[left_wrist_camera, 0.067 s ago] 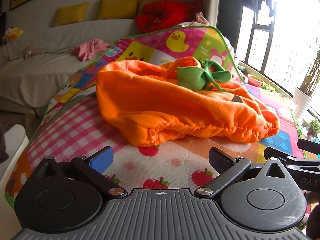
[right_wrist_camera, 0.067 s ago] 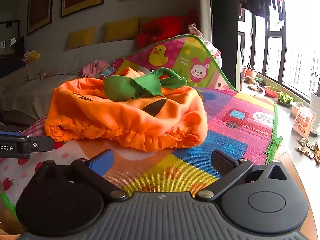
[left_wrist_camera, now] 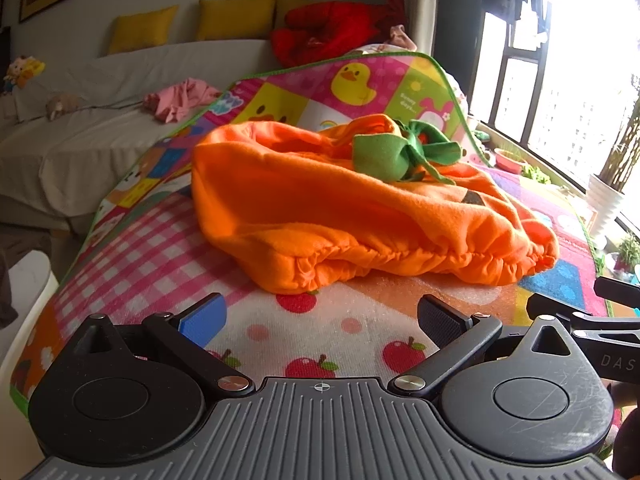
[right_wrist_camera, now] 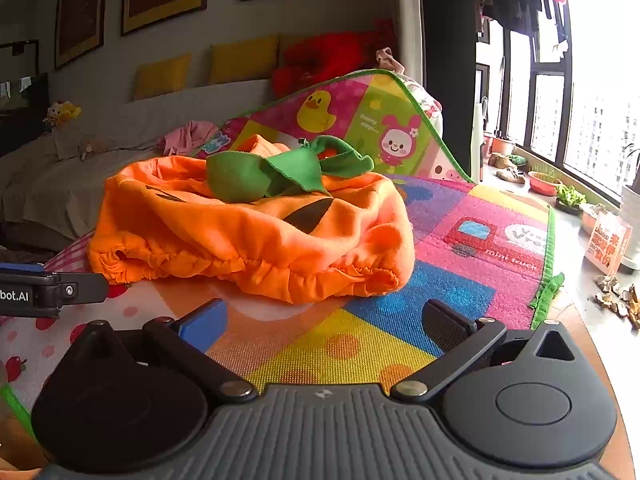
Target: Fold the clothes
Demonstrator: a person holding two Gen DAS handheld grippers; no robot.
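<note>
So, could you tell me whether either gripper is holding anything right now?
Nothing: the left gripper and right gripper are both open, short of the orange costume.

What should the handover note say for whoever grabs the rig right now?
Left tool: open, empty, low over the play mat, short of the garment's near-left corner.
Right tool: open, empty, low over the mat, short of the near-right hem.
Orange pumpkin costume: lies in a rumpled heap on the mat, green leaf collar on top, gathered elastic hem facing both tools.
Done: nothing visible; no fold made, nothing gripped.
Left: flatten the costume, grip the hem at both corners, fold. A pink garment on the sofa behind may be next; cannot tell.
</note>
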